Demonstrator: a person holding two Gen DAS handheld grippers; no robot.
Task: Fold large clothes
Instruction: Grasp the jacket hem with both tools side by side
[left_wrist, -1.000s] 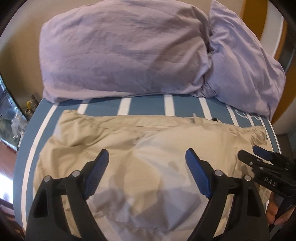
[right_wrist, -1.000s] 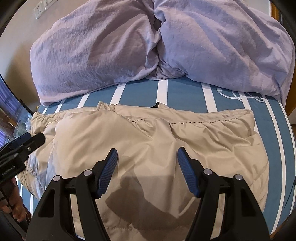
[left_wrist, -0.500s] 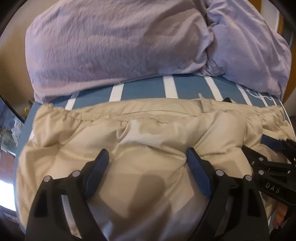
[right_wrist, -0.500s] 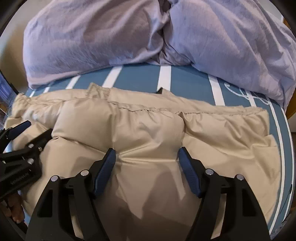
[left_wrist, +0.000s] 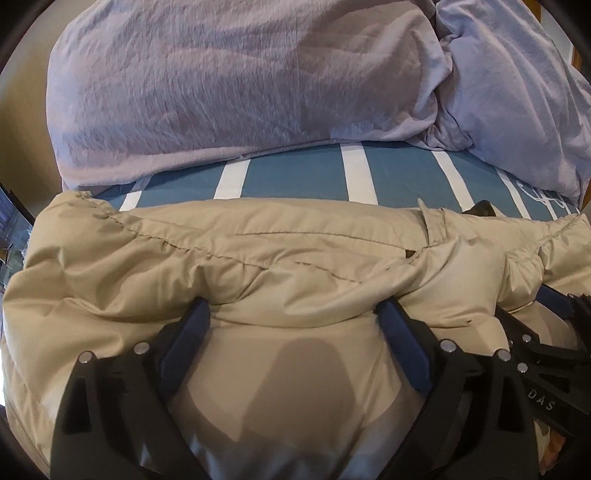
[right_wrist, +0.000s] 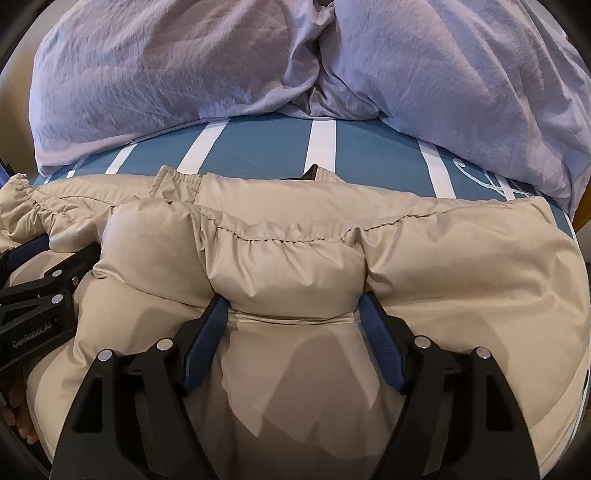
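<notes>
The left gripper (left_wrist: 295, 317) stands with its jaws spread wide, and they have just been opening further. A puffy bulge of the beige padded jacket (left_wrist: 280, 258) swells up between them; the blue pads (left_wrist: 186, 339) press down into the fabric at either side of the bulge and do not clamp it, so the grip is released. Just ahead of the fingertips a stitched seam runs across the jacket, and beyond it lies the gathered hem.

The right gripper (right_wrist: 291, 306) is in much the same posture: jaws apart, just been widening, with a rounded pillow of jacket (right_wrist: 288, 266) filling the gap. Its blue fingertips (right_wrist: 207, 332) dent the cloth on both flanks of that pillow without pinching it shut. Right in front of them a puckered seam crosses the garment.

The two tools sit side by side on the jacket, each showing at the edge of the other's view. Under the other tool, at the picture's lower corner, bare fingers of the person show in each view.

Past the jacket's far edge the blue sheet with white stripes (left_wrist: 295, 177) shows as a bare band. Farther still, a heap of lilac bedding (left_wrist: 240, 92) rises across the head of the bed, bunched into two mounds.
</notes>
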